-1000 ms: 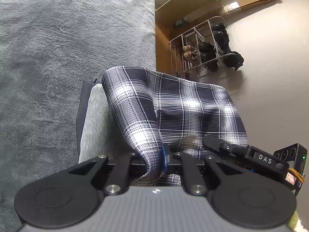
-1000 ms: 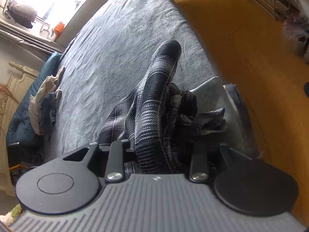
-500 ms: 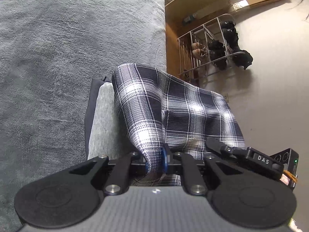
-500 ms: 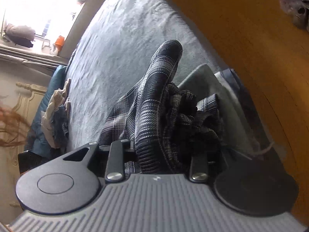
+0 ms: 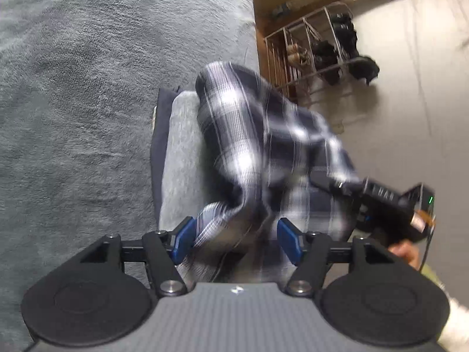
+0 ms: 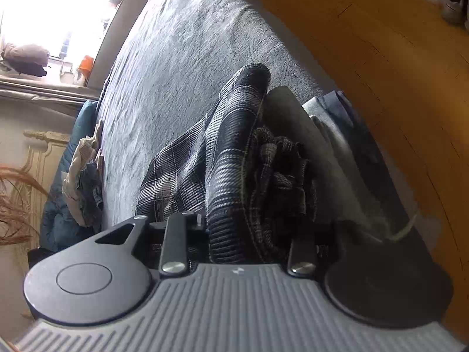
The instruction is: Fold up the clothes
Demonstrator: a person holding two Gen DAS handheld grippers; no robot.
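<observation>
- Left gripper (image 5: 236,239) has just been opening; plaid cloth (image 5: 263,135) lies loose between its spread pads.
- Right gripper (image 6: 249,228) clenches a thick bunch of cloth (image 6: 234,158).

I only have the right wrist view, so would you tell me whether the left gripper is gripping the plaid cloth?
Observer: No. The left gripper has just been opening. The plaid cloth sags between its spread blue pads, not pinched.
Operator: Thank you. Where does my right gripper show from there?
Observer: The right gripper is at the cloth's right edge, to the right of the left one, with a hand behind it.
</observation>
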